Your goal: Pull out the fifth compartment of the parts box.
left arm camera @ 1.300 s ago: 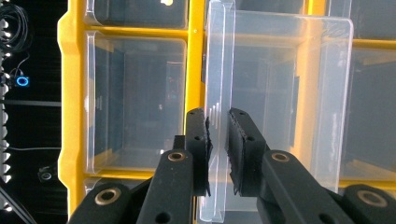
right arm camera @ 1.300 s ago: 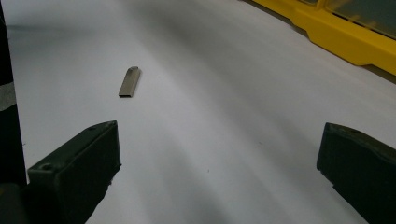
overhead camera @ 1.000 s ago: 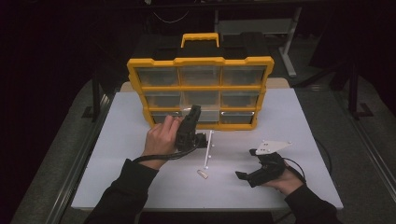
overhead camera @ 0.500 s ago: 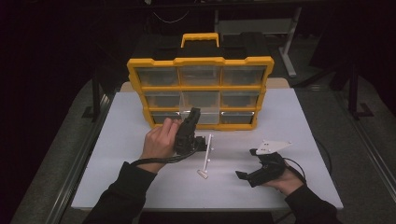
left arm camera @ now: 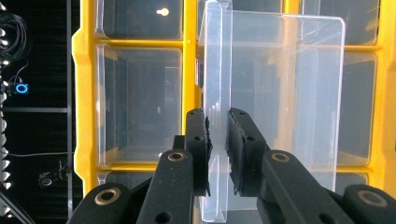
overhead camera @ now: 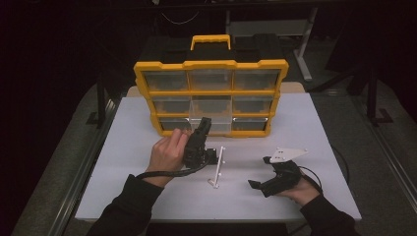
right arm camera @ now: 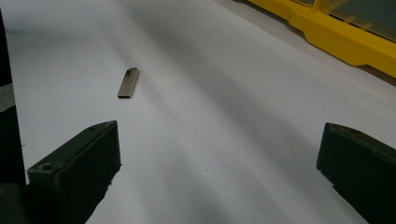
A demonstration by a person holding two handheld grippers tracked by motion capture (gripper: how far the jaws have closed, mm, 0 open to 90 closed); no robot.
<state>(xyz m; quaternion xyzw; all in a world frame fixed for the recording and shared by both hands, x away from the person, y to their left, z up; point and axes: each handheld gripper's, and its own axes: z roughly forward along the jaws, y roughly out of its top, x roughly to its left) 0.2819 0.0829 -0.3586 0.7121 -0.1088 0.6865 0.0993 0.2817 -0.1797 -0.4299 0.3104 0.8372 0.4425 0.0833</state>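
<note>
A yellow drawer organizer (overhead camera: 211,96) with clear drawers stands at the far middle of the white tabletop (overhead camera: 319,137). The left gripper (left arm camera: 217,140) has its jaws clamped on the front wall of a clear drawer (left arm camera: 280,93) that sticks out of the organizer's bottom row. The right gripper (overhead camera: 258,186) rests near the near right corner, jaws wide apart. A white strip-like part (overhead camera: 217,167) lies between the grippers. A small metal USB stick (right arm camera: 128,83) lies flat on the tabletop ahead of the right jaws.

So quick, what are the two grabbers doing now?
Left gripper: shut on the clear drawer front.
Right gripper: open, holding nothing.
</note>
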